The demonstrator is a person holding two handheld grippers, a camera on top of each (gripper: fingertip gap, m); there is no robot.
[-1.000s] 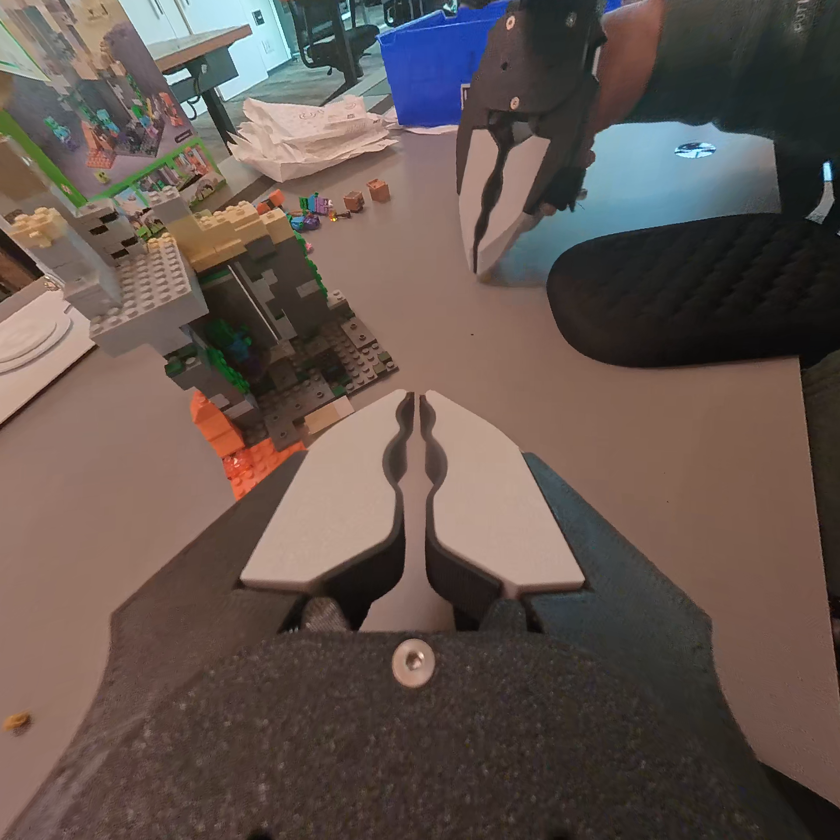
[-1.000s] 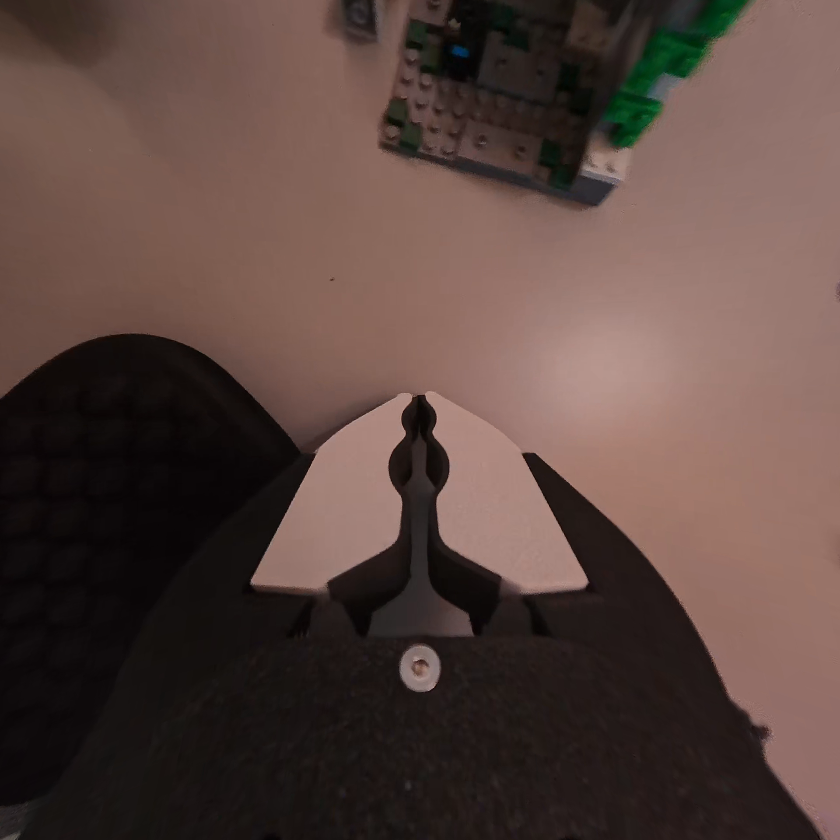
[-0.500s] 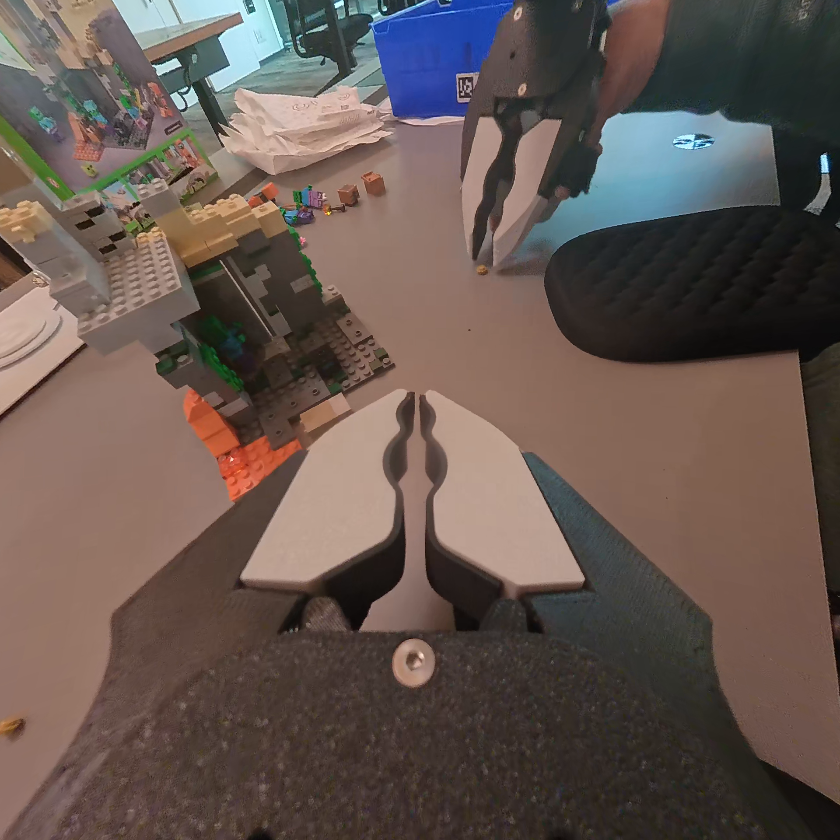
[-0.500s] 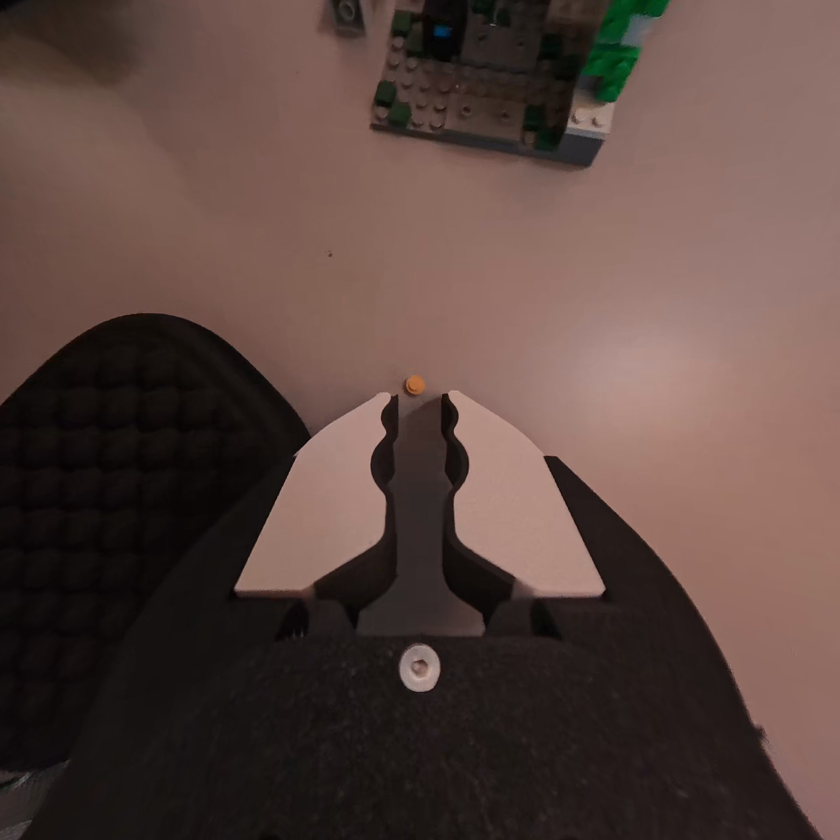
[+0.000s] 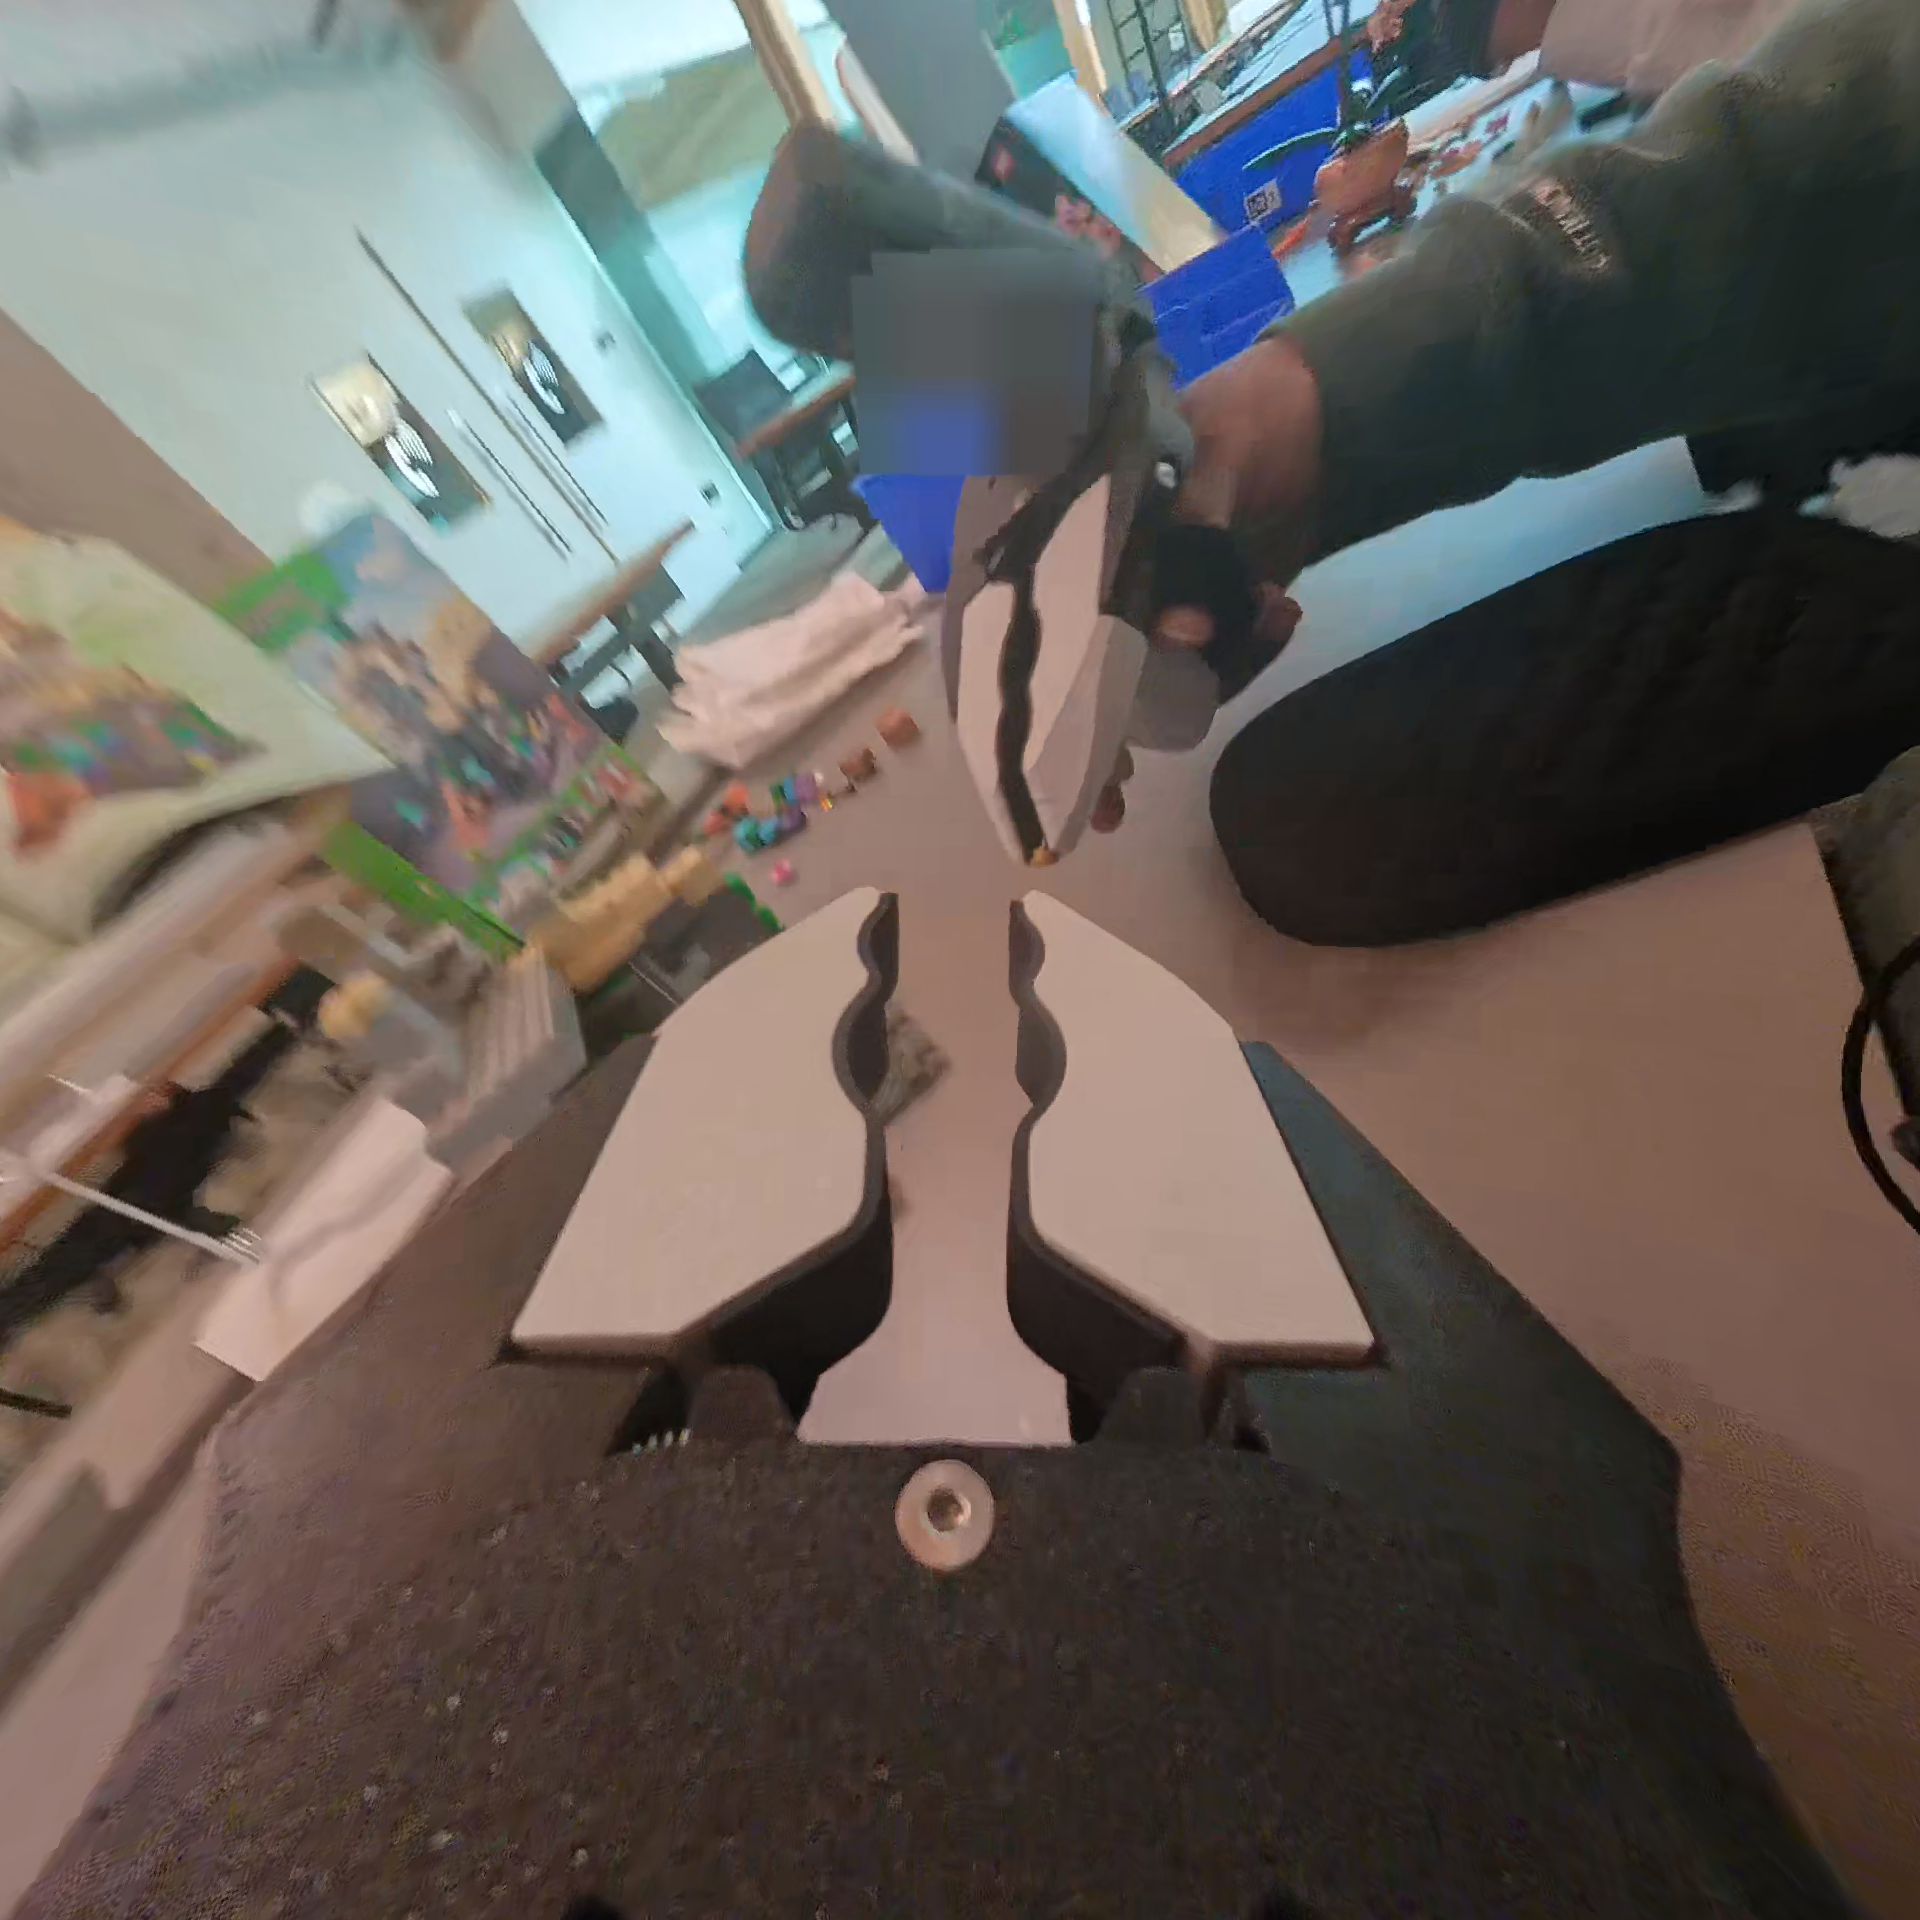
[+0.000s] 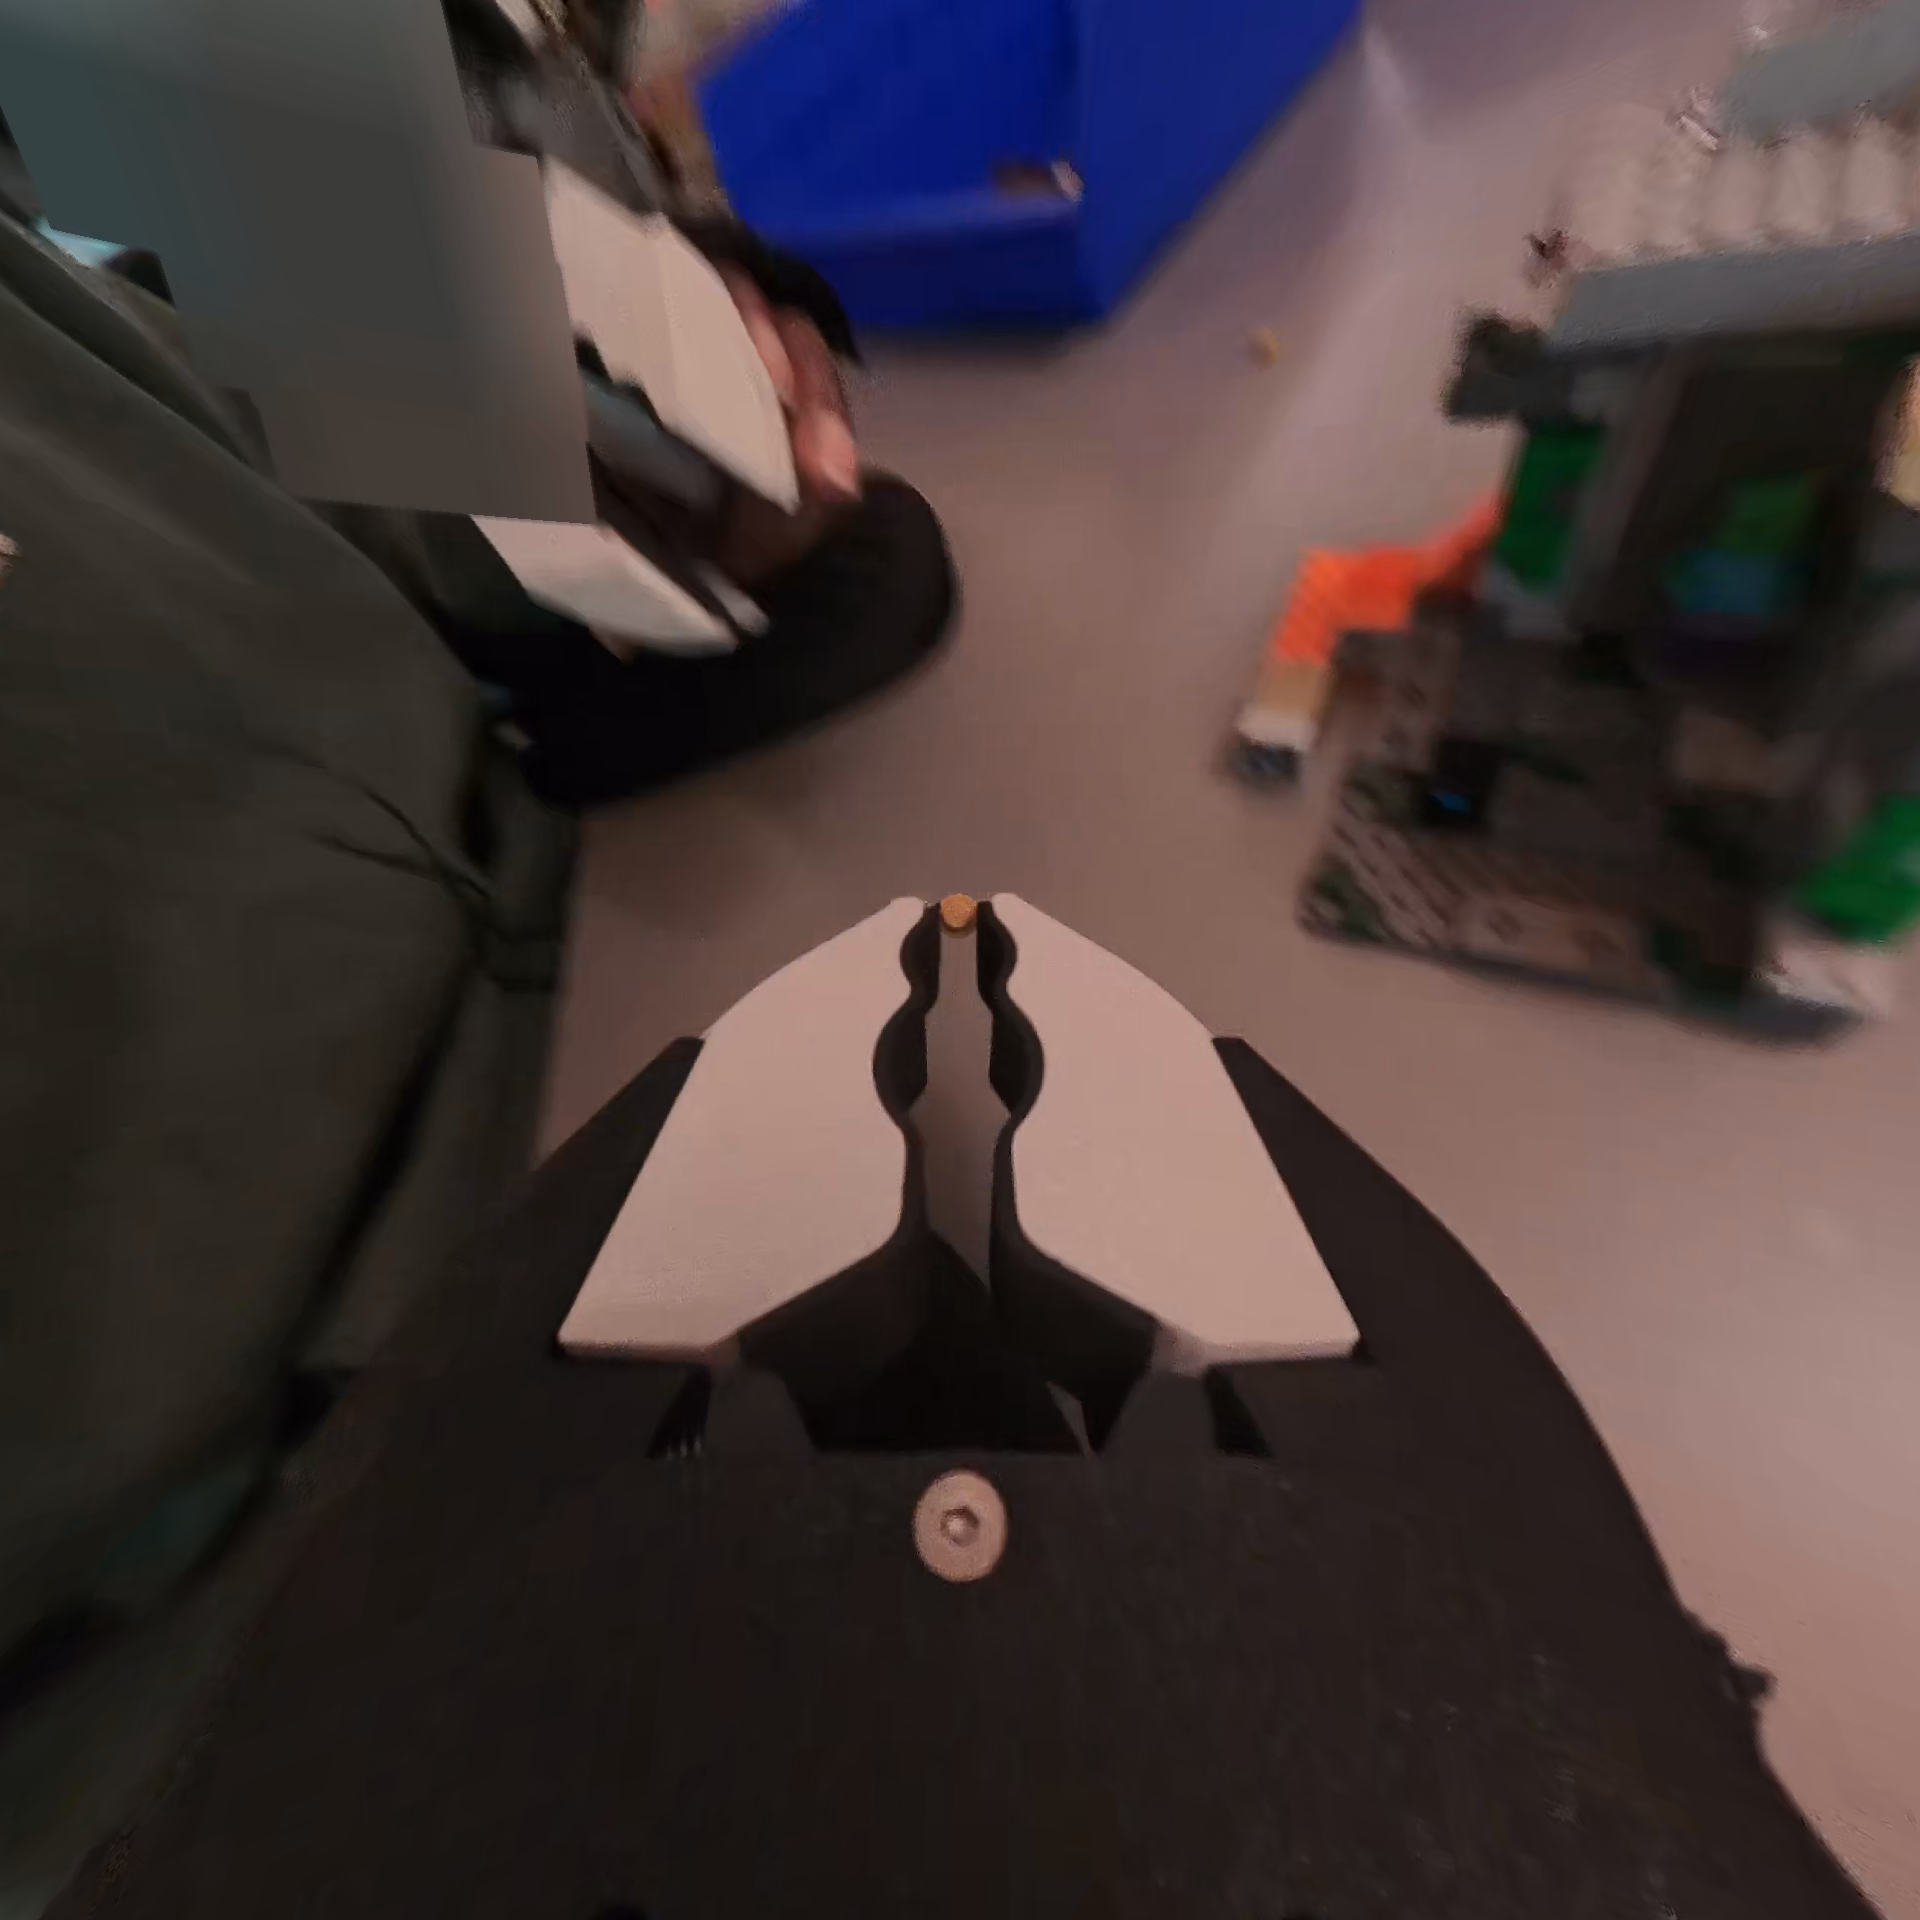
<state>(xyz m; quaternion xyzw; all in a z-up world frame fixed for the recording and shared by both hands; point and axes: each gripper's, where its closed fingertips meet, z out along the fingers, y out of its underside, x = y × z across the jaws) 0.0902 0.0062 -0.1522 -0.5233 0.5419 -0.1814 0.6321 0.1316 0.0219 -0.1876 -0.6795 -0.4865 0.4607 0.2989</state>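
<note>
My right gripper [image 6: 957,906] pinches a tiny orange stud [image 6: 957,913] above the desk [image 6: 1195,1195]; my left gripper [image 5: 948,902] is parted, empty, brick model [image 6: 1621,727] at two o'clock.

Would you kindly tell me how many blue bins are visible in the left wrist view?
2: one blue bin just behind the right tool, another farther back, right of it. More may be hidden.

The right gripper [image 6: 958,906] is lifted up off the table, tips pointing down, its two fingers pinched almost together. A dark sleeve [image 5: 1538,343] covers that arm. The left gripper [image 5: 948,906] has a gap between its fingers and holds nothing.
</note>
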